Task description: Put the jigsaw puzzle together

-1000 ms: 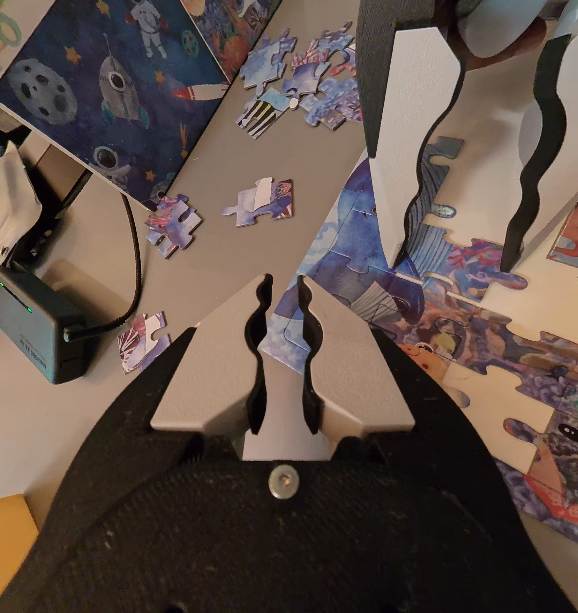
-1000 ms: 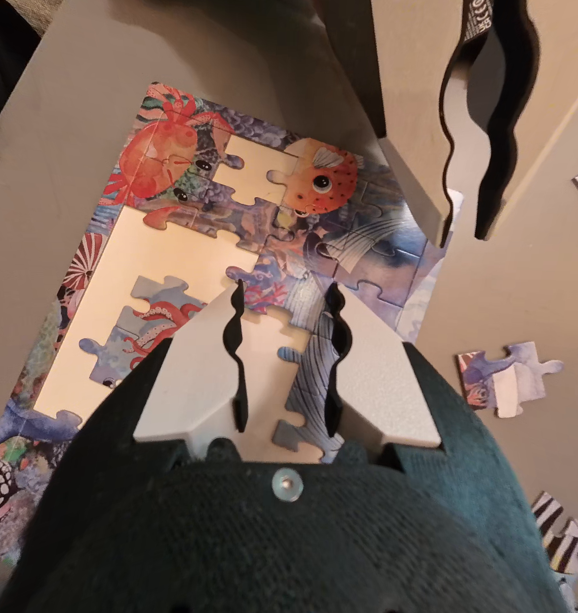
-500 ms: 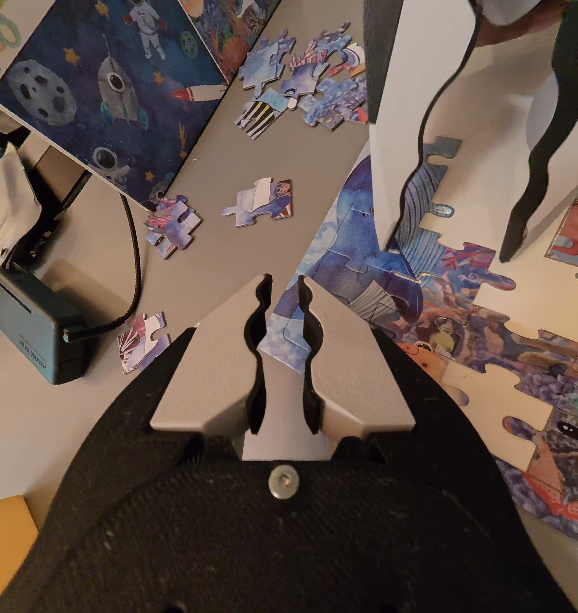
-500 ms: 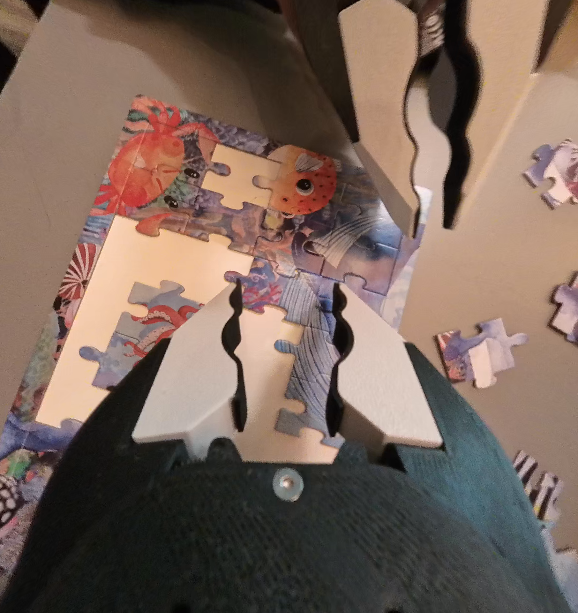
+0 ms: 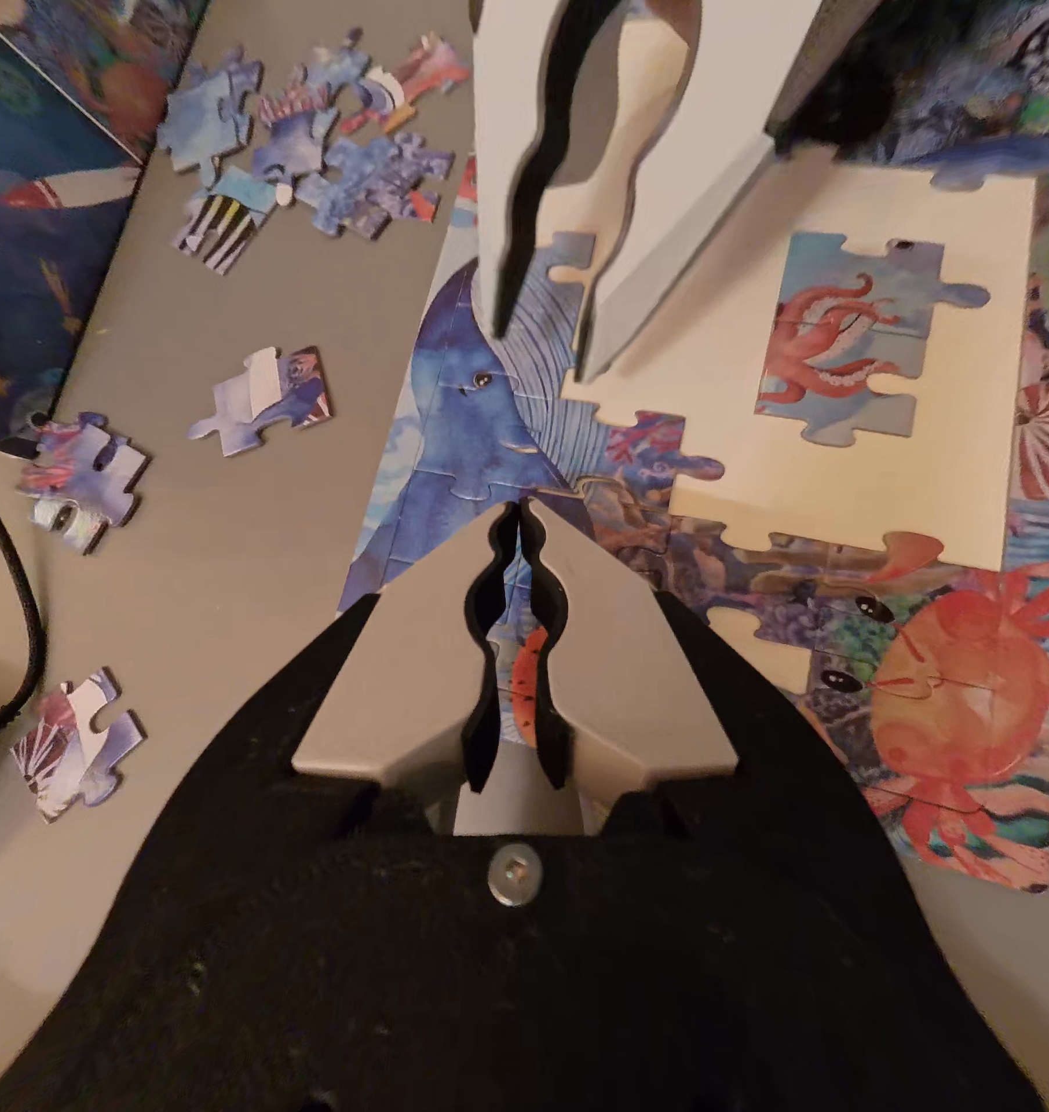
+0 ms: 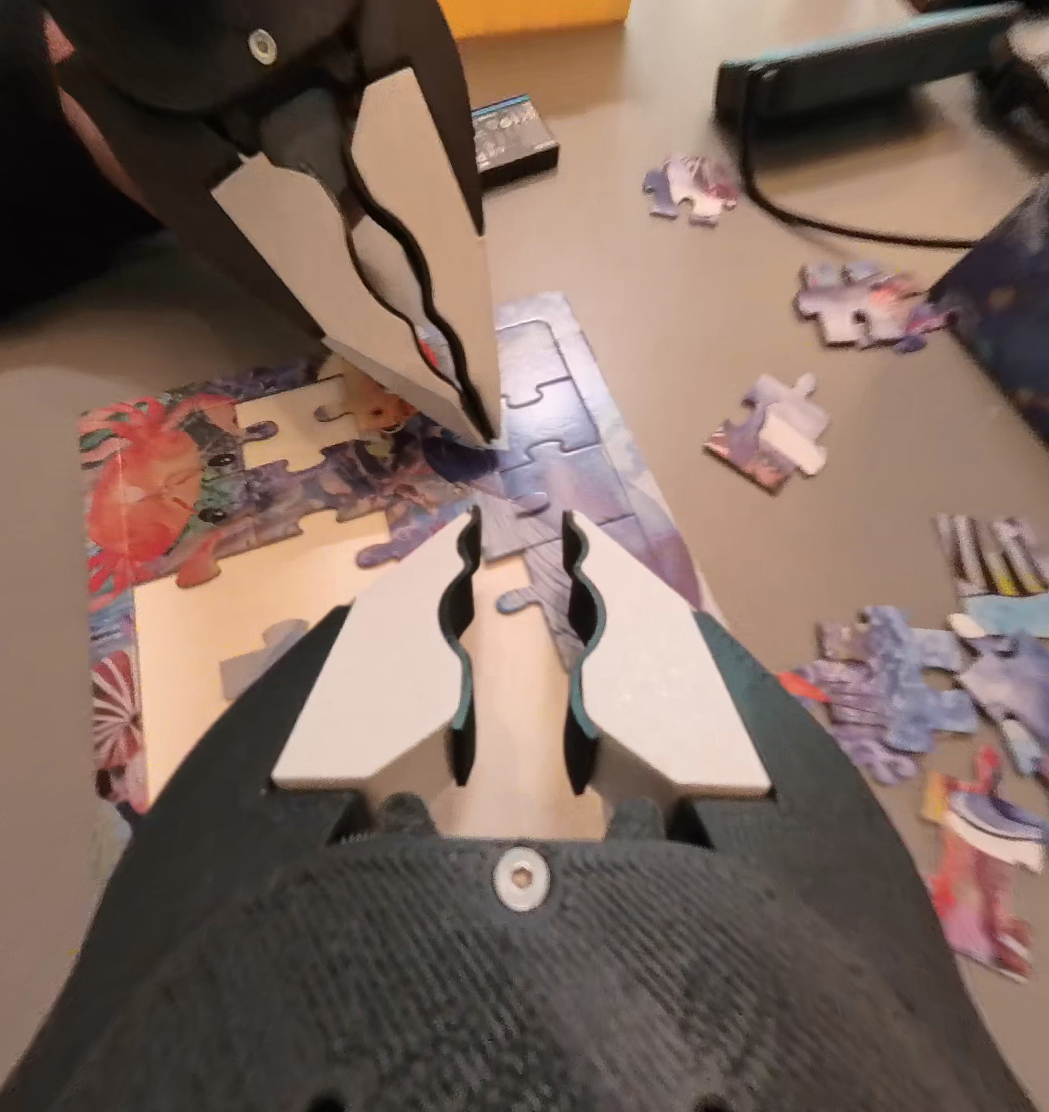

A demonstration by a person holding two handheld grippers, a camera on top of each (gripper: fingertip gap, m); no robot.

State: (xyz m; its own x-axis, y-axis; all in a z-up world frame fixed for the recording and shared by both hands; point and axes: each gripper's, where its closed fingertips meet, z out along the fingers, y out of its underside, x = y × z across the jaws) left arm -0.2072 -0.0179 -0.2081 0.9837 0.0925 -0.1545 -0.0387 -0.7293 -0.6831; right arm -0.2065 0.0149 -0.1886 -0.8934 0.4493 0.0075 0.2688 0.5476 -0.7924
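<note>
A partly built sea jigsaw [image 5: 467, 421] lies on the grey table, with a whale, a crab [image 5: 955, 680] and an octopus patch [image 5: 841, 337]. Its cream base [image 5: 720, 421] shows through the gaps. My left gripper [image 5: 519, 506] is shut, its tips down on the whale area, with nothing seen between the fingers. It also shows in the right wrist view [image 6: 489, 438]. My right gripper [image 6: 520, 515] is open and empty, just above the puzzle's whale edge [image 6: 546, 385]. It appears in the left wrist view [image 5: 540, 349] too. Loose pieces lie in a pile [image 5: 329, 168] and singly [image 5: 269, 403].
More loose pieces lie left of the puzzle [image 5: 82, 475] [image 5: 76, 746], and to the right in the right wrist view [image 6: 768, 433] [image 6: 931, 692]. A space-themed picture board [image 5: 28, 240], a black cable [image 5: 16, 602], a dark device [image 6: 859, 78] and a small black box [image 6: 510, 138] stand around. My hands' fingertips stand some 4 cm from each other. Both grippers' tips are roughly 12 cm from the crab [image 5: 955, 680]. The right camera catches it too, in the right wrist view [image 6: 146, 496].
My left gripper has closed and moved right over the puzzle, its tips now down on the whale. My right gripper has swung toward the loose pieces and stays open.
</note>
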